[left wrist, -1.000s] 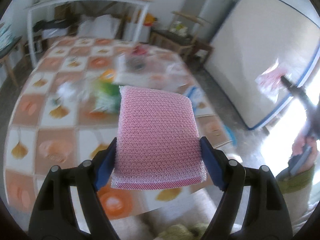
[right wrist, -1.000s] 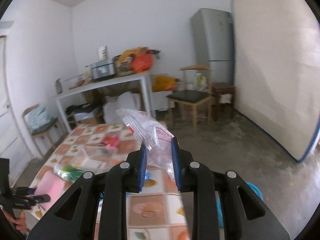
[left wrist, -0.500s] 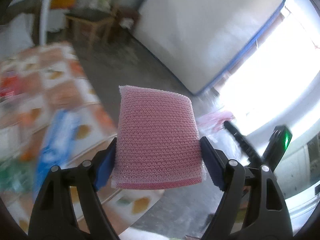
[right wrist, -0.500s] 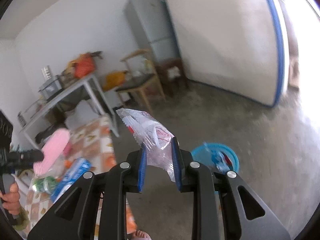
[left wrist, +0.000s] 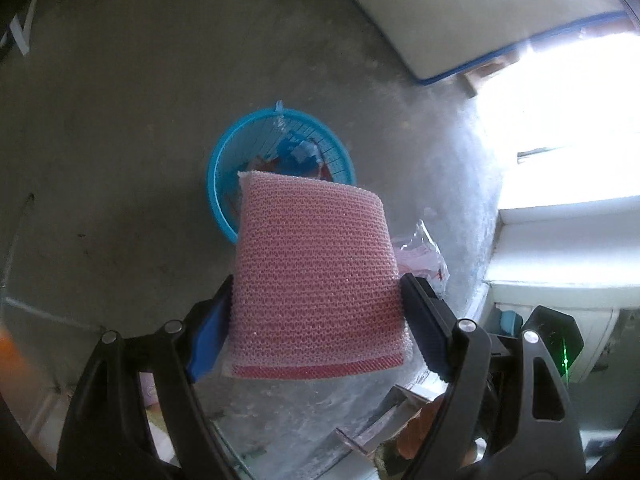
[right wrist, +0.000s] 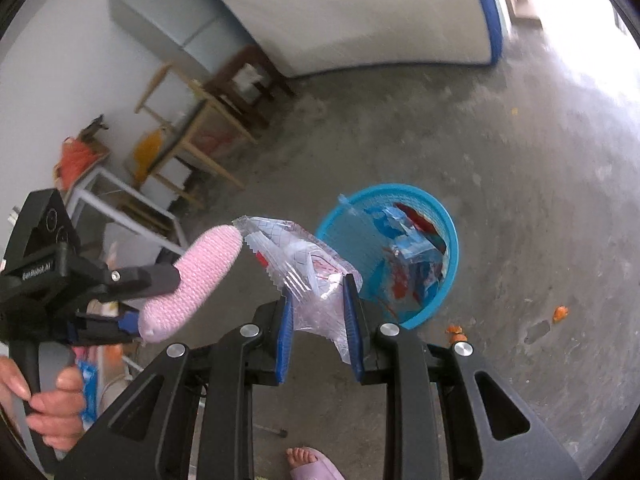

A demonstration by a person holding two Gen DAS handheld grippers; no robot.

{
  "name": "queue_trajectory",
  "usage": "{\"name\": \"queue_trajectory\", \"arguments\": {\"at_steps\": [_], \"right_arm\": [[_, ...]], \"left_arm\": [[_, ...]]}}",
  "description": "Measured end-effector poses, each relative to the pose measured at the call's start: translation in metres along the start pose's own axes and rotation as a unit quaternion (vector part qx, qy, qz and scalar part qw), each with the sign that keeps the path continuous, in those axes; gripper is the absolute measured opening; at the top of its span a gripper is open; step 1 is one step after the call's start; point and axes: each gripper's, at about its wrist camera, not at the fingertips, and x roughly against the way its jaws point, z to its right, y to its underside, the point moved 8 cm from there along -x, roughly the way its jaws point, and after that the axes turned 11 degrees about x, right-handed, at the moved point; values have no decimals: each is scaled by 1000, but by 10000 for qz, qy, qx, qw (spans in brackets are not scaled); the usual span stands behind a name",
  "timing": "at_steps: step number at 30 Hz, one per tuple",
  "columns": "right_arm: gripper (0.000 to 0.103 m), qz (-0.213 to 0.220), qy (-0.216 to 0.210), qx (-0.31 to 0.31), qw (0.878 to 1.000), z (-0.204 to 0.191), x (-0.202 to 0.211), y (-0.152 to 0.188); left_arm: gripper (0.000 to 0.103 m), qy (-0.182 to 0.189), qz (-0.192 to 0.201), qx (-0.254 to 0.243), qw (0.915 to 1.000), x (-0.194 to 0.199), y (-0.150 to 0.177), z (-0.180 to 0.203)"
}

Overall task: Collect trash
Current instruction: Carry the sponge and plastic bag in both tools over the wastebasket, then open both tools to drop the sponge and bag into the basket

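The pink sponge [left wrist: 316, 280] sits clamped between the blue pads of the left hand-held gripper [left wrist: 316, 312], whose jaws stand wide on it. In the left wrist view the blue basket [left wrist: 218, 168] lies on the floor at 12 o'clock from the sponge, partly hidden behind it, with wrappers [left wrist: 298, 152] inside. The right hand-held gripper [right wrist: 318, 312] is closed narrowly on a clear bag [right wrist: 308, 264] holding a plastic fork [right wrist: 294, 280]. In the right wrist view the basket [right wrist: 450, 240] is at 2 o'clock from the bag, just beyond it, and the sponge [right wrist: 192, 280] is at 9 o'clock, just beside the bag. A hand [right wrist: 44, 404] grips the left handle at 8 o'clock. Orange scraps [right wrist: 560, 312] lie on the concrete floor [right wrist: 520, 160] at 3 o'clock. A slippered foot [right wrist: 310, 464] shows at 6 o'clock.
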Motion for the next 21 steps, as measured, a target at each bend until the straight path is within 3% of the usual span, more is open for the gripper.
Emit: {"name": "queue_trajectory", "arguments": {"at_steps": [4,6,7,10,16,21], "right_arm": [[25,-104,-172,-421,9989,20,-42,-22],[35,-236,-427,-682,9965,30,-69,-29],[42,-303,-428,-782,9956,35,-79,-32],[43,-546,-143,-901,9943,57,-109,-28],[43,-451,87,-587,9972,58,-99,-22],[43,-229,133,-322,9991,54,-59,-17]], "left_arm": [[81,146,153,355,9991,-20,-35,4],[86,120,212,488,9985,-26,-43,1],[86,69,228,598,9979,-29,-50,-2],[86,15,240,736,9970,-30,-50,-7],[86,122,563,332,9978,3,-36,5],[86,305,911,-133,9953,57,-15,27]]}}
